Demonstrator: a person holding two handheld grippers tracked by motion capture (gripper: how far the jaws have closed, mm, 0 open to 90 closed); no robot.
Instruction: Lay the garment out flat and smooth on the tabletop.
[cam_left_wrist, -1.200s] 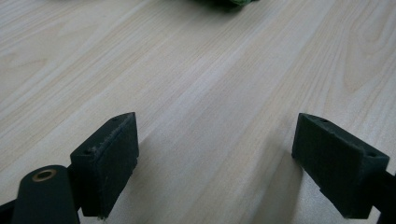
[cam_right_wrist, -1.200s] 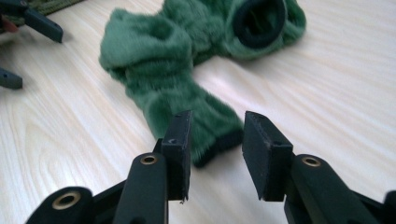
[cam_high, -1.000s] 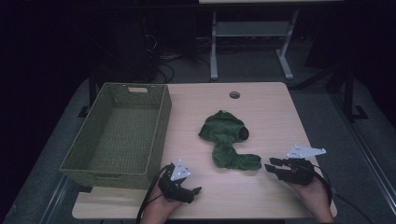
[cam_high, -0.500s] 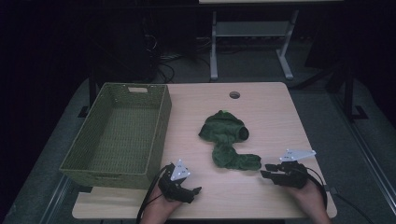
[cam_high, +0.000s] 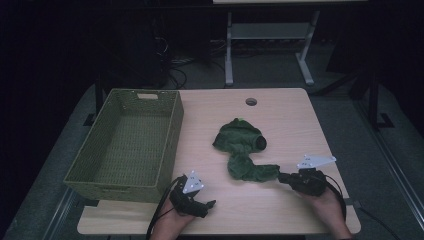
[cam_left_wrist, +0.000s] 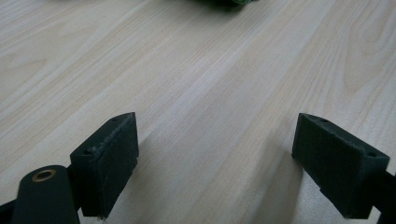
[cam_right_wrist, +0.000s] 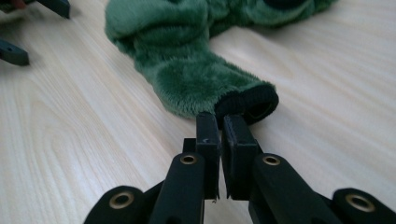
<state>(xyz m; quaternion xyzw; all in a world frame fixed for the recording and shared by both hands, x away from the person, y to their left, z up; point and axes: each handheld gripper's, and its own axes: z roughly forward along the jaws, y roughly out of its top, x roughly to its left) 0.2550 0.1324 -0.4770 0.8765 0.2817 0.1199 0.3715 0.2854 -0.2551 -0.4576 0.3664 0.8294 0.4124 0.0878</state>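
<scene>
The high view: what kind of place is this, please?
Probably a lab or workshop set up for recording. A light wooden table with a cable hole stands on grey floor in a dark room, loose cables lie behind it, and a metal stand rises beyond.

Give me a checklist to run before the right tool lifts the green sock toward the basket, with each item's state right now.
1. Right tool closed at the green sock's black cuff: ok, jaws nearly together at the cuff edge.
2. Fabric actually pinched between the jaws: cannot tell; the tips meet the cuff but hide the contact.
3. Left tool free to help: ok, jaws wide open over bare table.
4. Basket ready to receive: ok, empty and upright on the table's left side.
5. Path from sock to basket: ok, nothing lies between them.
6. Sock free of snags: ok, it lies loose on the table, touching nothing else.
</scene>
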